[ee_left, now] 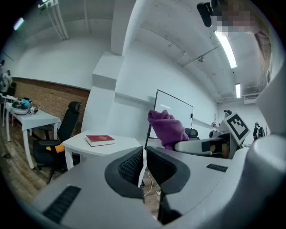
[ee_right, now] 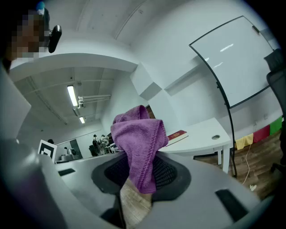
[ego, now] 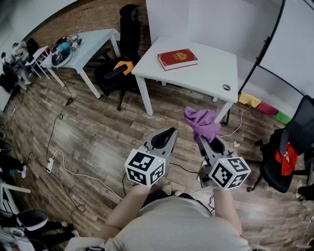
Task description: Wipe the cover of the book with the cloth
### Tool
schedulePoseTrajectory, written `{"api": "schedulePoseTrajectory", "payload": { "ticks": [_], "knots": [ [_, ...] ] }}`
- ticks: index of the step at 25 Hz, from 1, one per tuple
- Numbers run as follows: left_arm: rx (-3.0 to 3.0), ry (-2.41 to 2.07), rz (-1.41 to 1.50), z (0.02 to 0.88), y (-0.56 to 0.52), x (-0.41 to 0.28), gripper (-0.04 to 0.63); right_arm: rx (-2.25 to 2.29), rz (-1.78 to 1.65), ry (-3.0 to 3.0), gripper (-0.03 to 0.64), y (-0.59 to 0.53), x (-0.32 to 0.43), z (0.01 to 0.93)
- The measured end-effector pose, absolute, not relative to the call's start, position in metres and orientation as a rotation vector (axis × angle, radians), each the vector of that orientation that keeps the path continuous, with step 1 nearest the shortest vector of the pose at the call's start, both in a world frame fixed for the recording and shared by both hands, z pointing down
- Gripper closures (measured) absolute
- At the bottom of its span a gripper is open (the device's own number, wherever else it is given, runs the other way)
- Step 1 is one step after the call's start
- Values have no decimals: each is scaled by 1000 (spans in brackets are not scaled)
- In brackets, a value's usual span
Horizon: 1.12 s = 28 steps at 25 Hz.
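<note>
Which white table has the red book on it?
The white table straight ahead, bearing the red book. The other table, far left by the brick wall, holds clutter.

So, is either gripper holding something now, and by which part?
The right gripper holds the purple cloth by one end, and the rest bunches up beyond the jaws. The left gripper holds nothing.

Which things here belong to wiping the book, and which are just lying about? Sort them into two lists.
For the job:
- red book
- purple cloth, clamped in the right gripper
- white table that bears the book

Lying about:
- black chair beside that table
- side table with clutter on it
- floor cables
</note>
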<state>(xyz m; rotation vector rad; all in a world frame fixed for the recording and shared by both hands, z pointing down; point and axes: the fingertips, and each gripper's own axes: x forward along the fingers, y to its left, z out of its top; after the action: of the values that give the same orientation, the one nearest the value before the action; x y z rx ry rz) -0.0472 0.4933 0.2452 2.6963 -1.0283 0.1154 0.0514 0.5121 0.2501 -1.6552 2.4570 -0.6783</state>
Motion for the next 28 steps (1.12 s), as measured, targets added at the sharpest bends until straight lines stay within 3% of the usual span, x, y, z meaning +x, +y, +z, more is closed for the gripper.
{"api": "schedulePoseTrajectory", "payload": {
  "ticks": [28],
  "knots": [
    [2685,-1070,134,255,514,-15,558,-1569,-701,2554,468,542,73,260]
  ]
}}
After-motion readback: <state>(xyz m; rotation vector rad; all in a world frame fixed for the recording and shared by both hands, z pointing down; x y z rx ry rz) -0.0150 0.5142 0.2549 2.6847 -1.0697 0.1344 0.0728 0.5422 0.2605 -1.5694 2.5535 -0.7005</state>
